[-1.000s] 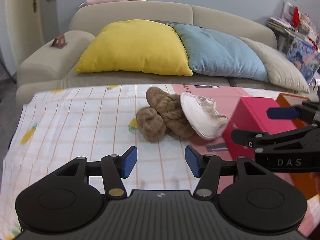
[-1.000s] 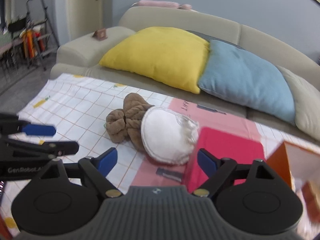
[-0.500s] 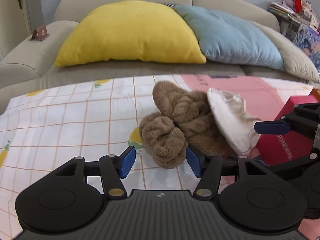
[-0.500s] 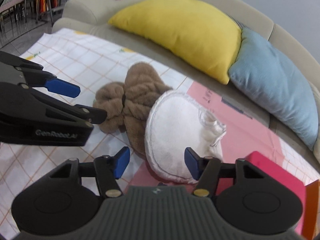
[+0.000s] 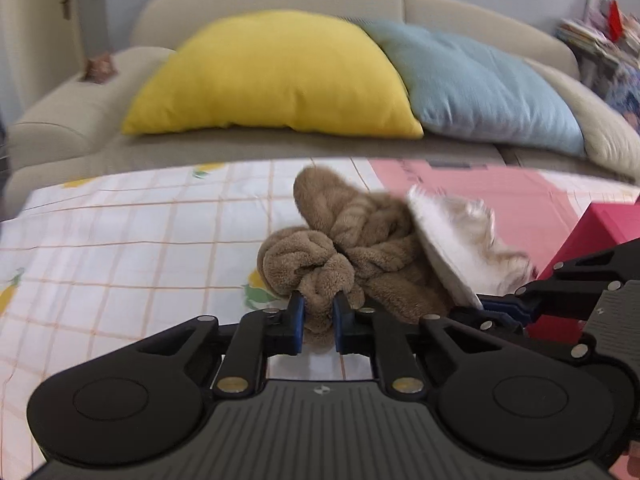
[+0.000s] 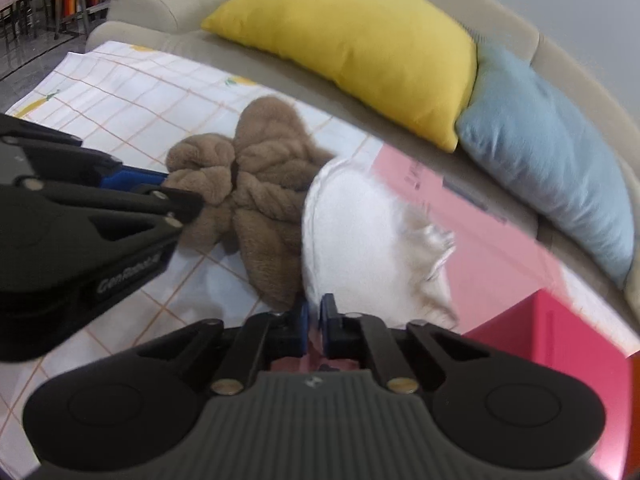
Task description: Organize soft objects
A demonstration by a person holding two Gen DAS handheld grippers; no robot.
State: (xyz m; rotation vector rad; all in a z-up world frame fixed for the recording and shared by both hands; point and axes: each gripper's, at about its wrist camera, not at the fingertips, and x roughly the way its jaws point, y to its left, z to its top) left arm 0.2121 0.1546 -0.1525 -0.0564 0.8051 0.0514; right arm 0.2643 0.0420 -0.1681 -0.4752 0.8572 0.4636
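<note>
Two grippers meet at the heap of soft things on the checked cloth (image 5: 120, 240). Nearest in the left wrist view, the left gripper (image 5: 318, 322) has its jaws closing, the blue pads (image 5: 297, 320) already pinching a lobe of the brown plush toy (image 5: 352, 248) between them. In the right wrist view, the right gripper (image 6: 314, 322) has its jaws drawn almost together at the lower edge of the white round pad (image 6: 352, 240); whether any of the pad's fabric is caught between them cannot be told from the blur.

The brown plush toy lies on the cloth with its knotted, rope-like folds touching the white round pad, which leans tilted against its right side. Just beside the pad, to the right, stands a red box (image 5: 600, 232), on a pink sheet (image 5: 480, 184) that covers the right part of the surface. The cloth is white with orange lines and small fruit prints.

Beyond the surface's far edge runs a beige sofa (image 5: 72, 120). A yellow cushion (image 5: 280, 80) rests on its seat, and a light blue cushion (image 5: 480, 88) leans beside it, touching on the right. A small brown object (image 5: 100, 66) sits on the sofa's left armrest, too blurred to identify. Farther right, a cluttered shelf (image 5: 600, 28) stands against the grey wall
</note>
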